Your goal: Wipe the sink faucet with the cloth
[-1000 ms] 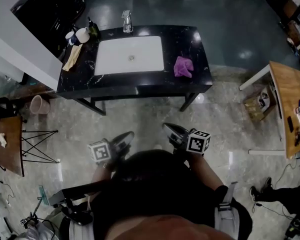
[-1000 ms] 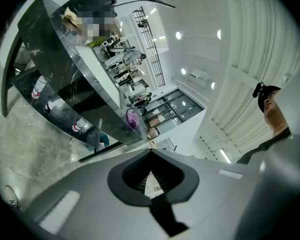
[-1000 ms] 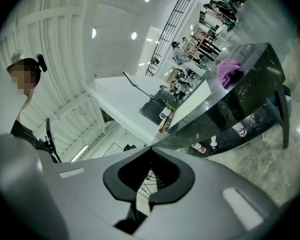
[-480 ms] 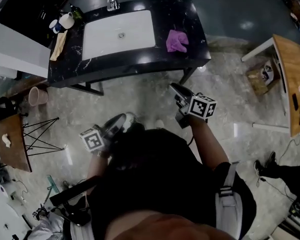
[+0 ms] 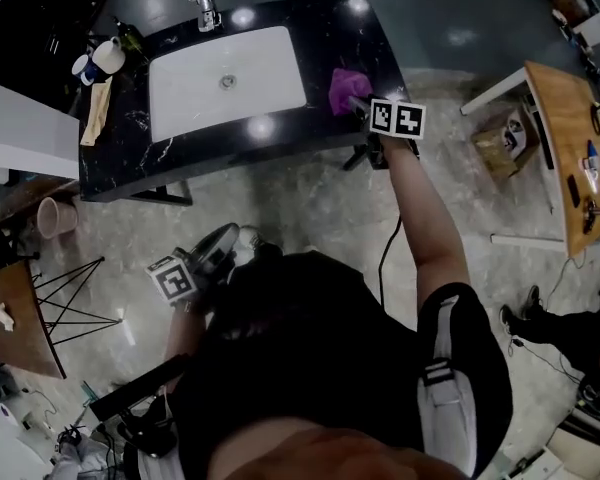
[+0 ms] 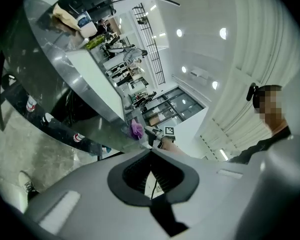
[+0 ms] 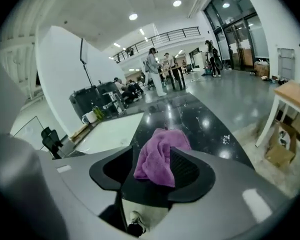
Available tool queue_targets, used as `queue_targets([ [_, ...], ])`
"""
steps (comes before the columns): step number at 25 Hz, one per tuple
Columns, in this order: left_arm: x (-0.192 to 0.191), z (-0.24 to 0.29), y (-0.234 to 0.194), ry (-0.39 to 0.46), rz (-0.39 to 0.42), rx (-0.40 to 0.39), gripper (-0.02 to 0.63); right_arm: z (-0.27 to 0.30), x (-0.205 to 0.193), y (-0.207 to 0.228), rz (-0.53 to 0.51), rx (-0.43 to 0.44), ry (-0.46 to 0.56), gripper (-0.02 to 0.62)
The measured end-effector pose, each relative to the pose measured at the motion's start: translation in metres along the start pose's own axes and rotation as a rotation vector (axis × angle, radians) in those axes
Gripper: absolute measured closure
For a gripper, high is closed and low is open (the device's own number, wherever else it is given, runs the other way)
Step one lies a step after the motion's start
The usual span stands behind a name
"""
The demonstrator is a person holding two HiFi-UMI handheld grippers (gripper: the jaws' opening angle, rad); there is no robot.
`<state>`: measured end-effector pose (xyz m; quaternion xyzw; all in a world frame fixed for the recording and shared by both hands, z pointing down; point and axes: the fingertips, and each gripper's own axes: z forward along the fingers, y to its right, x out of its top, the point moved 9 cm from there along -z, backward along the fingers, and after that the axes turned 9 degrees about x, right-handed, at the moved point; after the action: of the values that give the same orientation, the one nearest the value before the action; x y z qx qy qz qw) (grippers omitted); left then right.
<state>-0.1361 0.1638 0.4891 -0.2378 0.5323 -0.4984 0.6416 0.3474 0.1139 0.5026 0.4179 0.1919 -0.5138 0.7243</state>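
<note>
My right gripper reaches out over the near right corner of the black counter. Its jaws have just been opening and now stand wide apart. The purple cloth lies crumpled on the counter directly between them. It fills the middle of the gap and sits closer to my right-hand pad than to the left one. I cannot tell whether that pad touches the fabric, and neither pad presses on it. In the head view the cloth sits just to the right of the white sink basin, with my fingertips at its near edge.

My left gripper hangs low by my side, well away from the counter. Its jaws are closed together with nothing between them. It points roughly level, along the front of the counter, and its view shows the cloth and my other gripper small in the distance.

The faucet stands at the far rim of the basin, well apart from the cloth and from both grippers. A white mug and a beige rag sit at the counter's left end.
</note>
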Motion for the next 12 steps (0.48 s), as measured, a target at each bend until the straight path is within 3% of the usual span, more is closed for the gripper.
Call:
queue_targets([
  [6, 0.039, -0.019, -0.035, 0.037, -0.012, 0.019, 0.606, 0.055, 0.014, 0.016, -0.048, -0.109, -0.199, 0.357],
  [12, 0.079, -0.032, -0.067, 0.042, -0.032, -0.001, 0.606, 0.068, 0.006, 0.018, -0.058, -0.171, -0.249, 0.463],
])
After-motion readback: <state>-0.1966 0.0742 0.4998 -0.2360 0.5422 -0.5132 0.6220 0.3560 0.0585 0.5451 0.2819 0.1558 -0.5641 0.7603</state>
